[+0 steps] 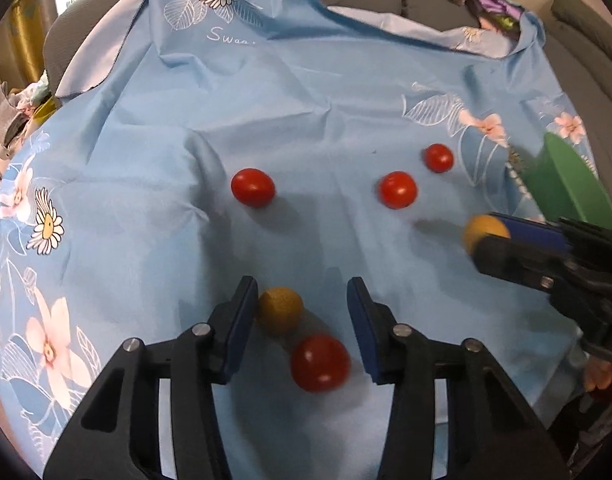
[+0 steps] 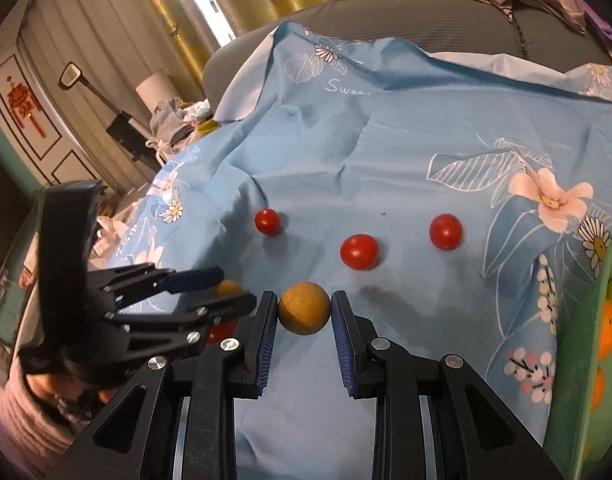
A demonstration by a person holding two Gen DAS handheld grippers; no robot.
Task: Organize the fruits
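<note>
A blue flowered cloth point(image 1: 306, 100) carries red cherry tomatoes and tan round fruits. My left gripper point(image 1: 301, 282) is open and points down at the cloth. A tan fruit point(image 1: 279, 310) lies against its left pad, and a tomato point(image 1: 320, 362) sits between the jaws clear of both pads. My right gripper point(image 2: 303, 298) is shut on another tan fruit point(image 2: 303, 308), with both pads pressing its sides. That grip also shows at the right edge of the left wrist view, right gripper point(image 1: 482, 236). Three tomatoes point(image 1: 252, 187) point(image 1: 398, 190) point(image 1: 438, 157) lie farther out on the cloth.
A green basket point(image 2: 586, 360) stands at the cloth's right edge with orange and green fruit inside; its wall shows in the left wrist view too point(image 1: 566, 184). Grey cushions and piled clothes lie behind the cloth. A pink sleeve point(image 2: 9, 420) is at the lower left.
</note>
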